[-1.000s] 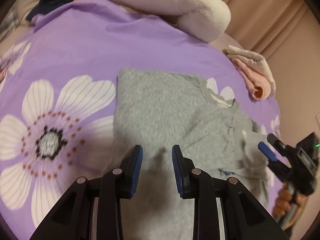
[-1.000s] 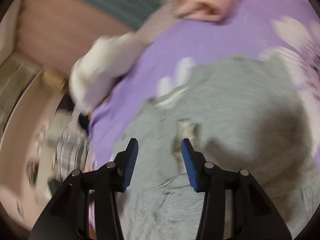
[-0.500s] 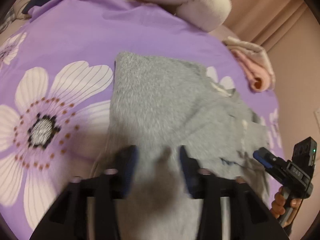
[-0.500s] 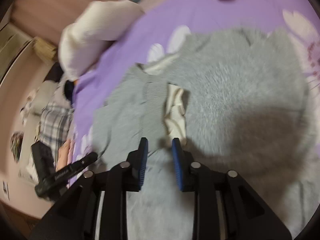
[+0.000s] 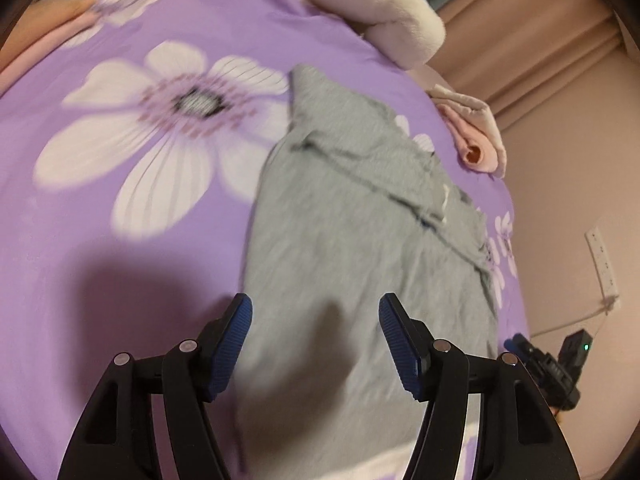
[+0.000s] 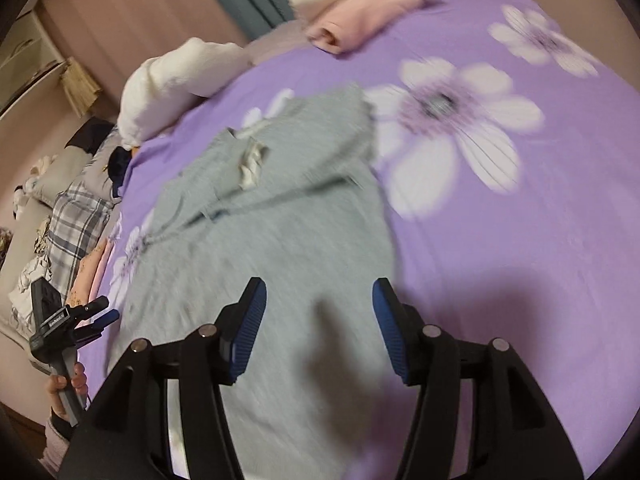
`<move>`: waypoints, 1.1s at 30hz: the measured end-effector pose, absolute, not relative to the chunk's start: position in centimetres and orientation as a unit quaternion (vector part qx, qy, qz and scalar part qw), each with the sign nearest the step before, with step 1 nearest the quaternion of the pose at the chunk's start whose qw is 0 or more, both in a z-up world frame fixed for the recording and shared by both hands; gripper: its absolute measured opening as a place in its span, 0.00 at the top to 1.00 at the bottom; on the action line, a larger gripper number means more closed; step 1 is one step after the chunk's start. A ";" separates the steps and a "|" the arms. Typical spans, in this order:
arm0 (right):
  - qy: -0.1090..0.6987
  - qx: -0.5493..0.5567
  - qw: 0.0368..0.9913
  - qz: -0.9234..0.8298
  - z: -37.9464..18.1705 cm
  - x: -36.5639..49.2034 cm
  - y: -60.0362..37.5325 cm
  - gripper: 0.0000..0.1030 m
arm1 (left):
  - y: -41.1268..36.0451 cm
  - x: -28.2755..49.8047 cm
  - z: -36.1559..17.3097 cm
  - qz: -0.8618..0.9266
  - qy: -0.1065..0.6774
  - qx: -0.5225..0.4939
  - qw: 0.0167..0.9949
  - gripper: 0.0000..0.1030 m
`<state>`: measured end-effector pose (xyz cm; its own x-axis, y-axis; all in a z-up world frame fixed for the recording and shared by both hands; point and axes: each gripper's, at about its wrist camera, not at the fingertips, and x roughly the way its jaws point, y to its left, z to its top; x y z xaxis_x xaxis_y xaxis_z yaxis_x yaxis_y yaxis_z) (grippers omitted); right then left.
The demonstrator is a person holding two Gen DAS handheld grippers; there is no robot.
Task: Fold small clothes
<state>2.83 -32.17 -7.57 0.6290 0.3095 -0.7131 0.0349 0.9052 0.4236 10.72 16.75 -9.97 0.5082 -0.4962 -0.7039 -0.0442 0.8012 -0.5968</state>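
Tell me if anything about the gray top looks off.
The gray top lies skewed on the purple sheet, its far part rumpled into diagonal creases, with a whitish label showing near the collar. Both grippers, left and right, are open above it.

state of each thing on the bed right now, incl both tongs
left tongs: open, holding nothing, over the shirt
right tongs: open, holding nothing
gray shirt: lying on the bedspread, partly folded, creased
pink garment: rolled up near the bed's edge
purple bedspread: spread flat
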 end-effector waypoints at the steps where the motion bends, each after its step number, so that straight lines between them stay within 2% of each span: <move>1: 0.429 0.208 0.876 0.076 -8.0 2.0 -32.7 0.45 | 16.9 10.0 -10.5 -0.139 0.482 -0.293 0.814 0.38; 9: 0.454 0.226 0.856 0.104 -10.0 -2.2 -32.6 0.45 | 17.4 5.8 -11.7 -0.164 0.475 -0.358 0.787 0.38; 16: 0.454 0.290 0.830 0.147 -11.7 -3.9 -32.4 0.44 | 16.5 4.4 -12.0 -0.189 0.479 -0.361 0.777 0.38; 33: 0.439 0.349 0.812 0.162 -12.7 -0.4 -31.3 0.47 | 15.5 10.5 -13.3 -0.217 0.475 -0.425 0.739 0.38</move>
